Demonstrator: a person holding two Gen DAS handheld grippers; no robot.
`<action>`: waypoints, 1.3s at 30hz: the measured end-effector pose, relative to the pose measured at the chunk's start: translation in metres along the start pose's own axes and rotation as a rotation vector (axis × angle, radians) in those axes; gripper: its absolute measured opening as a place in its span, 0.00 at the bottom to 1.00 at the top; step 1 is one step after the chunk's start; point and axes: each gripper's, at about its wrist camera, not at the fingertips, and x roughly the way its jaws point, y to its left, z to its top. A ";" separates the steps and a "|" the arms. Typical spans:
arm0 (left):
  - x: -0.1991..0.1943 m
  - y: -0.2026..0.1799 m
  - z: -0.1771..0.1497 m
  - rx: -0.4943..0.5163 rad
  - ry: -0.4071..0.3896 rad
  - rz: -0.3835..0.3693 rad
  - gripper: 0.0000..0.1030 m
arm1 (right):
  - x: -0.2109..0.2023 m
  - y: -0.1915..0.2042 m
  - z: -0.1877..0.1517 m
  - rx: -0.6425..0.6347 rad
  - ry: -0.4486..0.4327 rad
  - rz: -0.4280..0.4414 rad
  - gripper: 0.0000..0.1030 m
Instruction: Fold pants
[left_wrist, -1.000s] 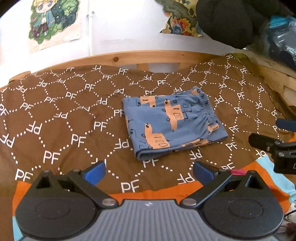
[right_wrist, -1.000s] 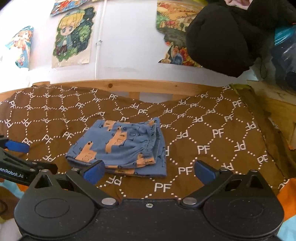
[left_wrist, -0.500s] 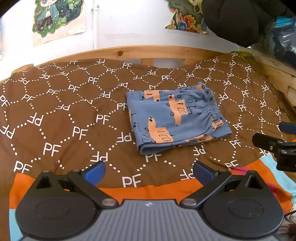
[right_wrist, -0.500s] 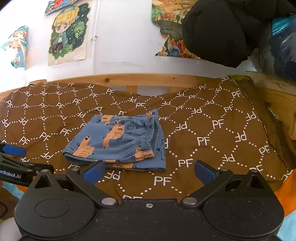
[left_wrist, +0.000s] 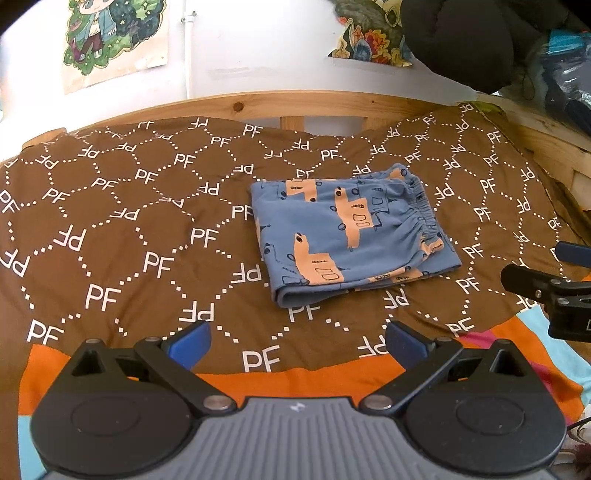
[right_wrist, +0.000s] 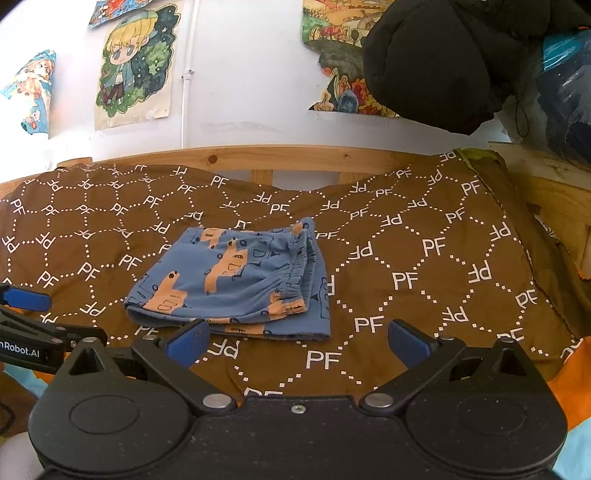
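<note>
Left gripper (left_wrist: 295, 345) nearest, jaws wide and empty above the brown PF-print bedspread (left_wrist: 110, 240). Right gripper (right_wrist: 297, 341) beside it, jaws wide too, gripping nothing. Just beyond both, the blue pants (left_wrist: 347, 232) lie folded into a compact rectangle mid-bed, elastic waistband to the right. Behind: wooden bed frame (right_wrist: 258, 157), then cartoon posters (right_wrist: 135, 62) on the wall.

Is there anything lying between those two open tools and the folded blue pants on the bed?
Nothing visible. Only bare brown patterned blanket lies between the left tool, the right tool and the folded blue pants with orange print.
</note>
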 end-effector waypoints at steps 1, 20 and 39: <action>0.000 0.000 0.000 -0.001 0.000 0.000 1.00 | 0.001 0.001 0.000 -0.002 0.002 0.000 0.99; 0.001 0.002 -0.001 -0.007 0.005 0.000 1.00 | 0.004 0.002 -0.003 -0.011 0.016 0.004 0.99; 0.002 0.001 -0.005 -0.020 0.023 0.007 1.00 | 0.006 0.002 -0.006 -0.013 0.025 0.003 0.99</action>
